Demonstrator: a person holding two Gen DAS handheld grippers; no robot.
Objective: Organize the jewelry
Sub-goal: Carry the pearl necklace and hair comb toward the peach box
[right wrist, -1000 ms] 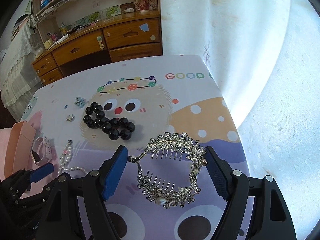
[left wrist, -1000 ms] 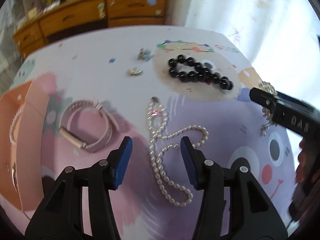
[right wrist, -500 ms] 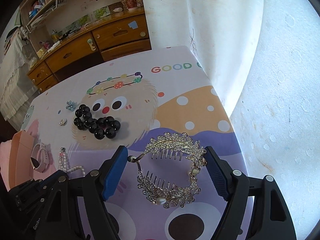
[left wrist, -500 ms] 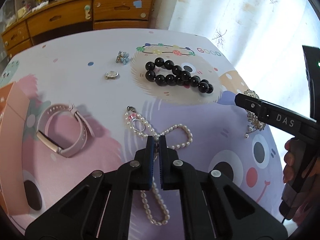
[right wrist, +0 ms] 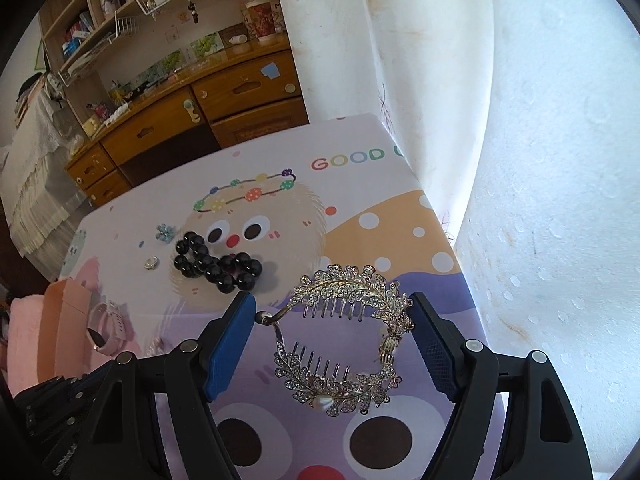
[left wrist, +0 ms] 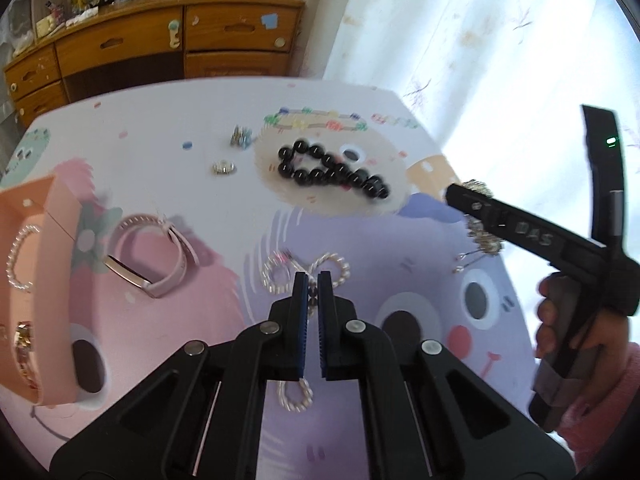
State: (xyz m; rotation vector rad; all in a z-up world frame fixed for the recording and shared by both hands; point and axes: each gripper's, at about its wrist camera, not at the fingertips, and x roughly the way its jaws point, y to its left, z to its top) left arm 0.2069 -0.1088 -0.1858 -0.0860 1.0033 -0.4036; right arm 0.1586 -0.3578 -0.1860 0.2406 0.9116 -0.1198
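Observation:
My left gripper [left wrist: 313, 280] is shut on the white pearl necklace [left wrist: 335, 265], whose loops bunch above the fingertips while one end hangs below [left wrist: 295, 396]. My right gripper [right wrist: 334, 312] is open, with its jaws on both sides of a gold rhinestone hair comb [right wrist: 344, 336] and touching its ends. The comb also shows in the left wrist view [left wrist: 482, 236], behind the right gripper. An orange jewelry box [left wrist: 36, 264] stands open at the left with a pearl bracelet [left wrist: 18, 256] inside.
A pink watch [left wrist: 154, 252] lies beside the box. A black bead bracelet [left wrist: 332, 170], a silver ring [left wrist: 224, 167] and a small flower brooch [left wrist: 241, 139] lie farther back on the cartoon-print tablecloth [left wrist: 420, 280]. A wooden dresser [right wrist: 200, 112] stands beyond the table.
My left gripper closed on the pearl necklace and has lifted it, so the strand is bunched and off its earlier spread. The right gripper stays open around the comb.

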